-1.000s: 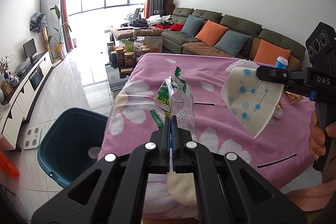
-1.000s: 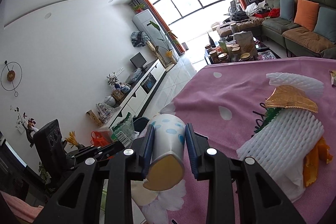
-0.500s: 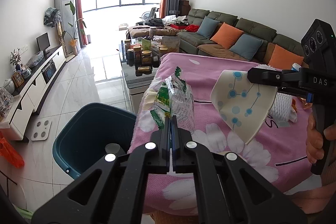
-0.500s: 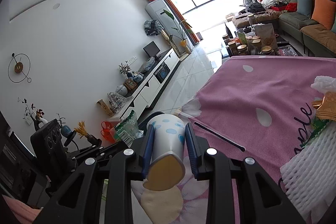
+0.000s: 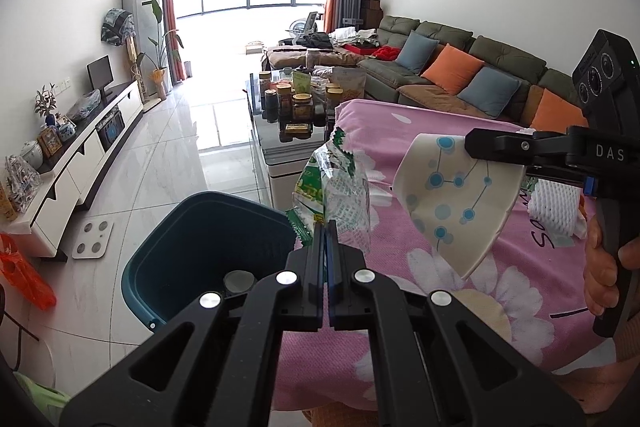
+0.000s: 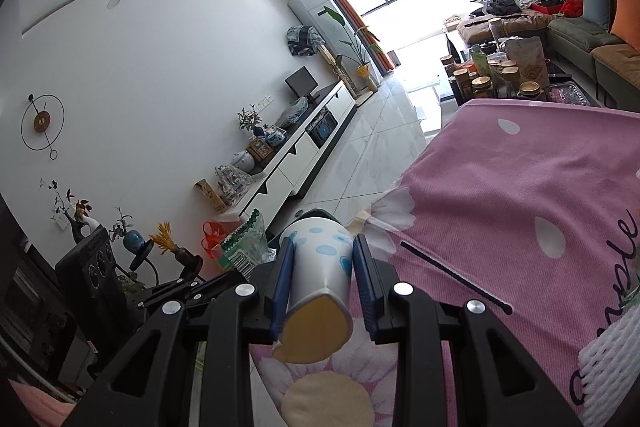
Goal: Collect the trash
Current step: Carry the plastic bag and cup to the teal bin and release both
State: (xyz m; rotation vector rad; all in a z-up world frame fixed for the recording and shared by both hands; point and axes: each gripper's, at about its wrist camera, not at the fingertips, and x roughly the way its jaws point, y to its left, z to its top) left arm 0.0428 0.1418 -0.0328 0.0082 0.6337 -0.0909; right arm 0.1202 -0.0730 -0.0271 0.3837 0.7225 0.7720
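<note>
My left gripper (image 5: 327, 227) is shut on a clear plastic wrapper with green print (image 5: 334, 189), held up over the near rim of a dark teal bin (image 5: 192, 227) on the floor left of the table. My right gripper (image 6: 322, 255) is shut on a white paper cup with blue dots (image 6: 320, 267); the cup (image 5: 452, 195) hangs squashed and tilted above the pink flowered tablecloth (image 5: 460, 267), right of the wrapper. The wrapper also shows in the right wrist view (image 6: 244, 247). The bin is mostly hidden behind the cup there.
White foam fruit netting (image 5: 556, 205) lies on the cloth at the right; it also shows in the right wrist view (image 6: 612, 359). A glass coffee table with jars (image 5: 296, 107) stands beyond the table. A TV cabinet (image 5: 80, 155) lines the left wall. A white scale (image 5: 92, 233) lies on the floor.
Both grippers have moved left with their loads, from over the tablecloth toward the table's left edge. The bin now sits much nearer, below the wrapper.
</note>
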